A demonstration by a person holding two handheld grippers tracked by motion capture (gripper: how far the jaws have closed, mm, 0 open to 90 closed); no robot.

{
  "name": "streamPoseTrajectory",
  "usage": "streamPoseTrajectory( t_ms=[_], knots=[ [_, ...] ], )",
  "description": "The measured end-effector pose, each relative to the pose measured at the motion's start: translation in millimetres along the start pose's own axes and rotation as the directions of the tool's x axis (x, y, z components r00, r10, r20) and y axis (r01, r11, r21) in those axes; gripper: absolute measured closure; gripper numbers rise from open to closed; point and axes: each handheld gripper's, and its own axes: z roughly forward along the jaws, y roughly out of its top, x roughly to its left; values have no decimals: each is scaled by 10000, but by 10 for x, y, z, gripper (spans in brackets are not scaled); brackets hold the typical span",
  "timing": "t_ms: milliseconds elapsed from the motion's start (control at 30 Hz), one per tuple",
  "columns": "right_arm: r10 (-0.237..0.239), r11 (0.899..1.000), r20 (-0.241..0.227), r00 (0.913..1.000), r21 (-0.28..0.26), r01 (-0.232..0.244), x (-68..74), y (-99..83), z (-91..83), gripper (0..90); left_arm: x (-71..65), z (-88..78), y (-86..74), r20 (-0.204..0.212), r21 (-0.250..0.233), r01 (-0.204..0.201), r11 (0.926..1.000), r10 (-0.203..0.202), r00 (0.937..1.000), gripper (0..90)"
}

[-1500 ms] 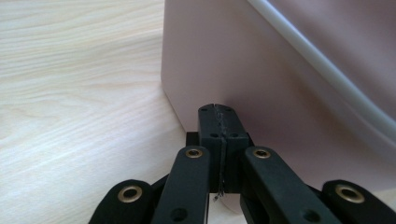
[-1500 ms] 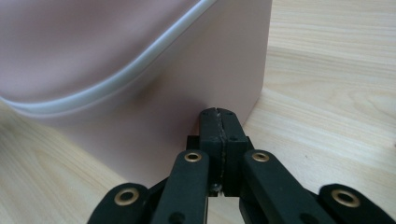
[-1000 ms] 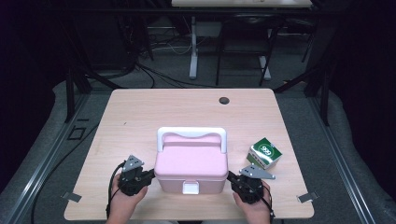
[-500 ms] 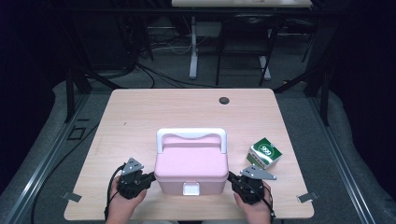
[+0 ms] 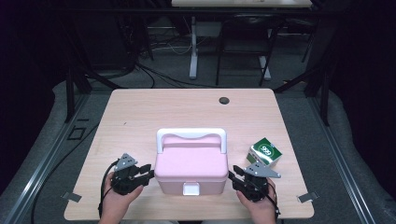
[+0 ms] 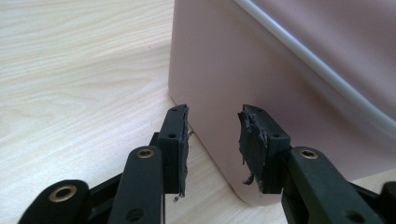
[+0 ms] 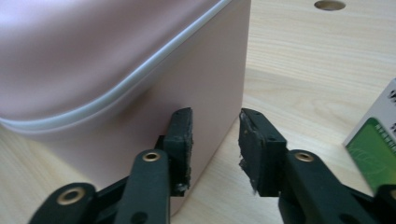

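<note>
Both grippers' jaws have just been opening vs the earlier frames; hands and box sit as before. Nothing is between either pair of pads.

Pink box (image 5: 190, 165) sits on a wood table (image 5: 140, 116), near its front edge, centred betw. the two hands. It has a white handle (image 5: 191, 135) arching over the lid and a white latch (image 5: 190, 189) on the front face.

Left gripper (image 5: 148, 171) is just beside the box's left wall, jaws spread, pointing at the lower front corner; left gripper view shows that corner (image 6: 215, 140) right ahead of the gap. Right gripper (image 5: 232, 175) is just beside the right wall, jaws likewise spread; right gripper view shows the box's corner edge (image 7: 229, 116) ahead of the pads. Can't tell if either touches the wall.

Right of the box, near the right gripper, a small green-and-white carton (image 5: 264, 152) lies tilted.

Handling, as a judgement: box looks like rigid moulded plastic, smooth and prob. slippery, walls too wide for one jaw span. Likely light unless filled. Best holds: the handle for lifting, the latch for opening, or press both side walls together, one gripper each.
</note>
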Motion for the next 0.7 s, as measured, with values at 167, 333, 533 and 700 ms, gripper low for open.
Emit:
streamPoseTrajectory(
  t_ms=[167,333,533,700],
  knots=[
    [-202,9998,69,9998,-88,203,-35,85,-36,588,35,-76,79,77,-99,-70,9999,71,9999,607],
    [-161,9994,125,9998,-301,165,-86,178,-70,565,42,-136,155,97,-191,-261,9995,263,9996,584],
    [22,9999,-491,9988,-110,-28,-143,368,-120,571,46,-216,321,-113,-171,-596,9981,594,9982,507],
    [171,9995,-582,9982,-240,-185,-142,499,-141,573,52,-273,420,75,-419,-975,9944,979,9952,469]
  ],
)
